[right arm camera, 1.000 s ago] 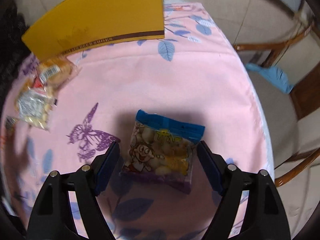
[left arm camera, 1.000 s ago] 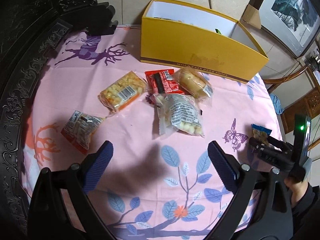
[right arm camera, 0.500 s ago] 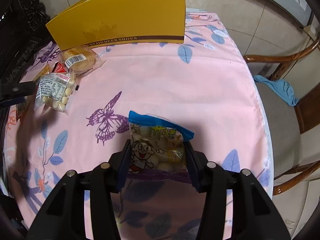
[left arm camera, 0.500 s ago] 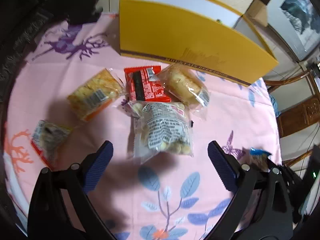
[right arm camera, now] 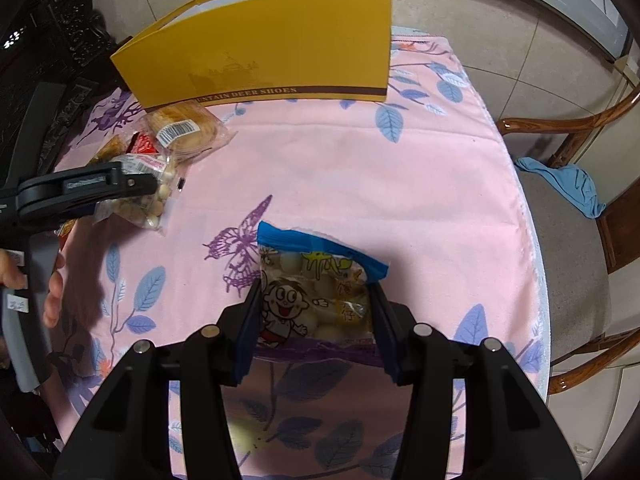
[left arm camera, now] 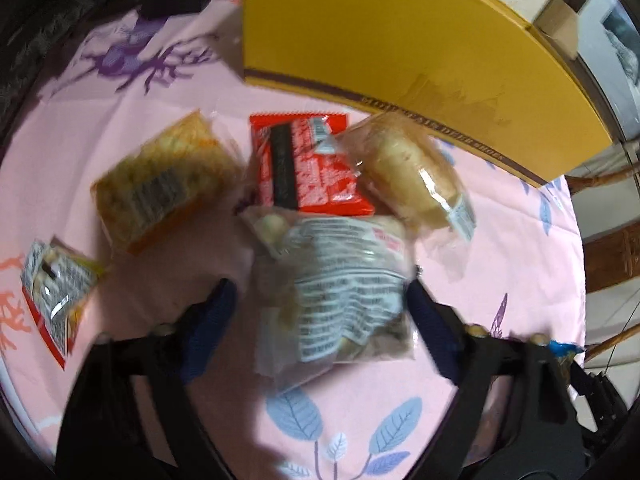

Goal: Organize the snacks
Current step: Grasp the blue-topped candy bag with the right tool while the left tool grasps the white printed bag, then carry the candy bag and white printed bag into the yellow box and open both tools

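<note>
The right hand-held gripper [right arm camera: 316,322] is pinching a blue-topped cartoon snack bag [right arm camera: 316,292] across its width, both pads pressed against the bag's side edges; the bag looks to sit slightly clear of the pink floral tabletop [right arm camera: 340,168], though contact along its lower edge cannot be ruled out. The hold across the narrow dimension suits a limp packet, since the contents bunch between the pads rather than slipping out. The left hand-held gripper [left arm camera: 320,312] straddles a clear bag of pale round snacks [left arm camera: 340,292] that lies label-side up on the tabletop; its jaws are closing, the right pad at the bag's edge and the left pad apart from it, so no grip is established yet. That bag overlaps the lower edge of a red wrapper [left arm camera: 308,168], with a wrapped bun [left arm camera: 412,176] beside it, an orange cracker pack [left arm camera: 160,188] to the left, and a small red-edged packet [left arm camera: 56,296] well apart near the tabletop rim. The yellow shoe box [right arm camera: 264,52] stands open at the far side of the tabletop, evidently the collection point, with the loose snacks clustered just in front of it. Judged status: two pickups in hand, four packets outstanding on the tabletop. Risk noted: the closing left jaws may drag the red wrapper along.
</note>
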`<state>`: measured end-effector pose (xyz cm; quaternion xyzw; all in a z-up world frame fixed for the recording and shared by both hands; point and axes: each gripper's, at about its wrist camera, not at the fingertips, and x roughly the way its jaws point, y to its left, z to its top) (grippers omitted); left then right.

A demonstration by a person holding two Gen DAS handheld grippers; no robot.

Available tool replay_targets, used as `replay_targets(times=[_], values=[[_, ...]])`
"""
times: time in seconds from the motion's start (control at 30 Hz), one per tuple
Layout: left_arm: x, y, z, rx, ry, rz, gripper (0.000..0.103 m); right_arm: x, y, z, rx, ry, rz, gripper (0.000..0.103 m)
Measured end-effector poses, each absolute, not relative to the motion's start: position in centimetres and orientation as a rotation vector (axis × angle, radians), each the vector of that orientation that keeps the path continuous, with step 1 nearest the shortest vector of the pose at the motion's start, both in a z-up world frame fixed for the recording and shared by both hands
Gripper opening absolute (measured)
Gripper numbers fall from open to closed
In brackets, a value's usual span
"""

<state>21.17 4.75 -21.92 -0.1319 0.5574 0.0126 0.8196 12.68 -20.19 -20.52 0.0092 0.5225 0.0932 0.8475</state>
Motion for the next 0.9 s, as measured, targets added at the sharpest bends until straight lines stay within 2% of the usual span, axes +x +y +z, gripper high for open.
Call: replay_targets(times=[0.07, 0.23, 0.5, 0.67, 0.9], values=[[21.0, 4.3, -21.5, -0.273, 1.182, -0.013, 0.060, 12.6, -20.1, -20.4, 0.021, 1.100, 0.198, 0.051], [18.8, 3.7, -20.5, -0.266, 1.158, -0.059, 0.049, 12.6, -19.8, -20.0, 0.022, 1.087, 0.209, 0.051], [14.3, 3.1, -19.1, -0.250, 1.159, -0.117, 0.048, 12.3, -19.2, -19.6, 0.017, 1.077, 0.232, 0.051], [12.0, 3.3, -16.1, -0.226, 1.134, -0.150, 0.048, 11.9, -19.0, -18.4, 0.015, 1.053, 0.248, 0.051], [12.0, 2.2, -13.0, -0.174, 1.080, -0.153, 0.048, 11.6, -18.0, -16.6, 0.013, 1.019, 0.273, 0.051]])
